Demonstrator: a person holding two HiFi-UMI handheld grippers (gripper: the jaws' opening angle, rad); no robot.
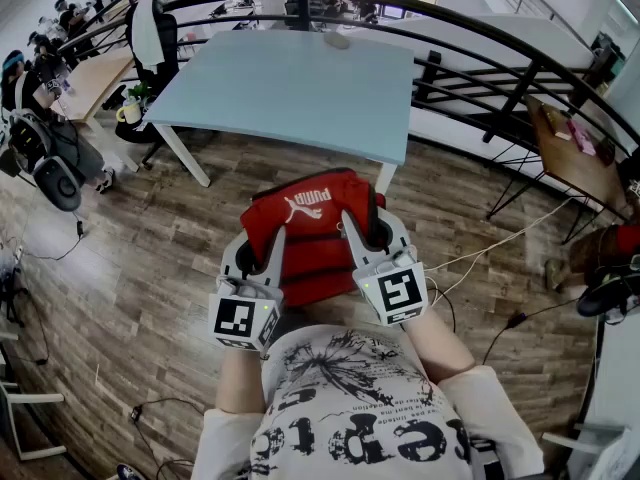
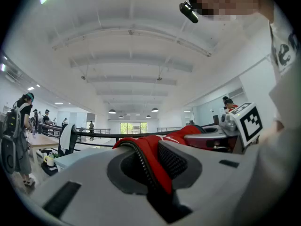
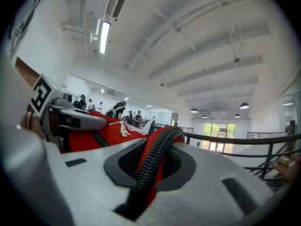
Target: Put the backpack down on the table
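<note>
A red backpack (image 1: 312, 230) with a white logo hangs in the air in front of me, above the wooden floor and short of the light blue table (image 1: 290, 88). My left gripper (image 1: 268, 236) is shut on its left edge, where red fabric and a black zipper (image 2: 143, 166) sit pinched between the jaws. Along the bag's right side, my right gripper (image 1: 362, 230) is shut on a red fold with its zipper (image 3: 153, 166). Both grippers point level, side by side. The bag's underside is hidden.
A curved black railing (image 1: 470, 38) runs behind the table. A chair (image 1: 155, 33) with a white cloth stands at the table's left end, with a mug (image 1: 130, 113) near it. Cables (image 1: 500, 243) trail over the floor at right. People stand at far left.
</note>
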